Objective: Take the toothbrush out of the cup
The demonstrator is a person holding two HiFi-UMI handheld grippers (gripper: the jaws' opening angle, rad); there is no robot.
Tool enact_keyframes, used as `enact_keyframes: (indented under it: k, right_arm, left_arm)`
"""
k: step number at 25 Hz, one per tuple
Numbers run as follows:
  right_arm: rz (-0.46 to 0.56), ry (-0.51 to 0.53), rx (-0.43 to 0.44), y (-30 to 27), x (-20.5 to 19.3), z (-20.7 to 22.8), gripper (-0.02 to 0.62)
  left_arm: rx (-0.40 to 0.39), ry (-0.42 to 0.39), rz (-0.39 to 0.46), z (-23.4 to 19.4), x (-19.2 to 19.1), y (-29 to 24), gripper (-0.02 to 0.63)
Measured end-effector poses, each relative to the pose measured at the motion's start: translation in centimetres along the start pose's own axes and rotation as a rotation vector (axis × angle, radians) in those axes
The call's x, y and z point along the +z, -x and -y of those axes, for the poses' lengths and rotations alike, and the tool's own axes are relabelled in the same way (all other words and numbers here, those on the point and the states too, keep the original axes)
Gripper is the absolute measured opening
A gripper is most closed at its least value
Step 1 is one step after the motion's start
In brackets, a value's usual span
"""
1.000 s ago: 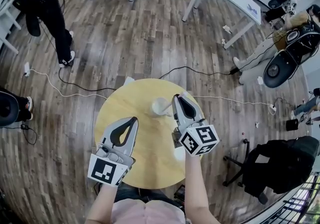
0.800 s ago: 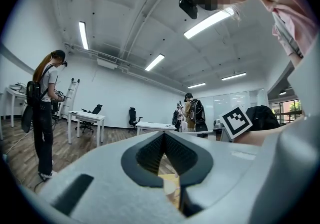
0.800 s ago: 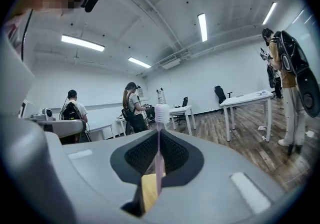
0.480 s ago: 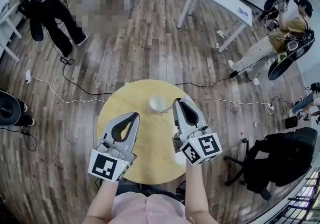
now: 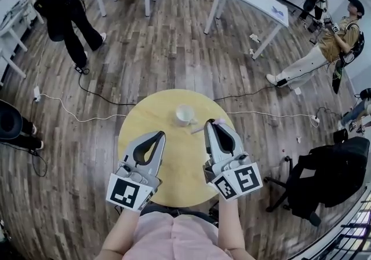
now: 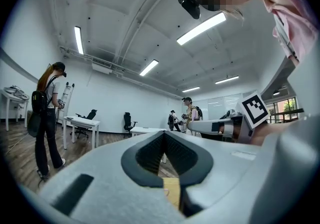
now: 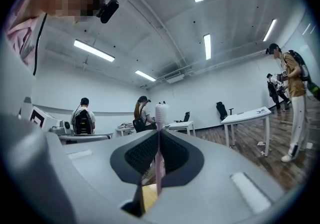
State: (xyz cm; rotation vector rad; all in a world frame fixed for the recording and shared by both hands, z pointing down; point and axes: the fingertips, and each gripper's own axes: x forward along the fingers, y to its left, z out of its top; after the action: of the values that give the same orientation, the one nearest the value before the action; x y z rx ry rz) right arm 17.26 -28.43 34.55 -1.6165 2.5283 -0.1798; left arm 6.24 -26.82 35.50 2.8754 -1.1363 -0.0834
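- The right tool (image 5: 215, 122) is clenched on the pink toothbrush (image 5: 200, 128). In the right gripper view the handle runs straight up through the pinch of the two jaws, and the bristled head (image 7: 161, 111) stands clear above their tips.
- A second ago this tool's tips were right at the white cup (image 5: 185, 114). Now they are drawn back toward the person, with the brush carried along.
- In the head view the toothbrush hangs slantwise over the round yellow worktop (image 5: 145, 120), its free end pointing toward the cup but outside the rim and, as far as I can tell, not touching it.
- The cup stands upright on the far side of the worktop, and nothing is visible in it.
- The left tool (image 5: 160, 134) is shut on nothing, its tips together over the near left of the worktop, well apart from the cup. It too has pulled back a little and plays no part in the lift.
- By my judgement the extraction is essentially done; only setting the brush down could remain.
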Motion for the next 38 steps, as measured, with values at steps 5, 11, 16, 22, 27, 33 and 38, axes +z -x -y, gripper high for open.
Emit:
enact_keyframes:
  k: [5, 11, 16, 22, 27, 33, 38]
  right_arm:
    - [-0.003, 0.023, 0.022, 1.0, 0.3, -1.8, 0.020]
    - [-0.009, 0.066, 0.045, 1.6, 0.5, -3.5, 0.020]
    - [-0.012, 0.074, 0.035, 2.4, 0.3, -4.1, 0.020]
    - [-0.017, 0.023, 0.011, 3.2, -0.2, -3.4, 0.020]
    - [-0.020, 0.015, 0.007, 3.3, -0.5, -3.3, 0.020]
    - [-0.035, 0.024, 0.014, 2.9, -0.8, -3.6, 0.020]
    - [-0.040, 0.020, 0.012, 3.0, -1.0, -3.5, 0.020]
  left_arm:
    - [-0.013, -0.007, 0.013, 0.8, 0.7, 0.9, -0.005]
    - [-0.013, -0.011, 0.017, 0.7, 0.9, 1.6, -0.004]
    - [-0.011, -0.014, 0.019, 0.8, 1.1, 2.1, -0.004]
    - [-0.008, -0.033, -0.017, 1.0, 0.5, 2.2, -0.004]
    - [-0.006, -0.019, 0.053, 1.5, 1.6, 1.8, -0.003]
    - [-0.007, -0.019, 0.061, 1.3, 1.9, 1.6, -0.004]
    - [-0.008, -0.020, 0.065, 1.4, 1.9, 1.6, -0.004]
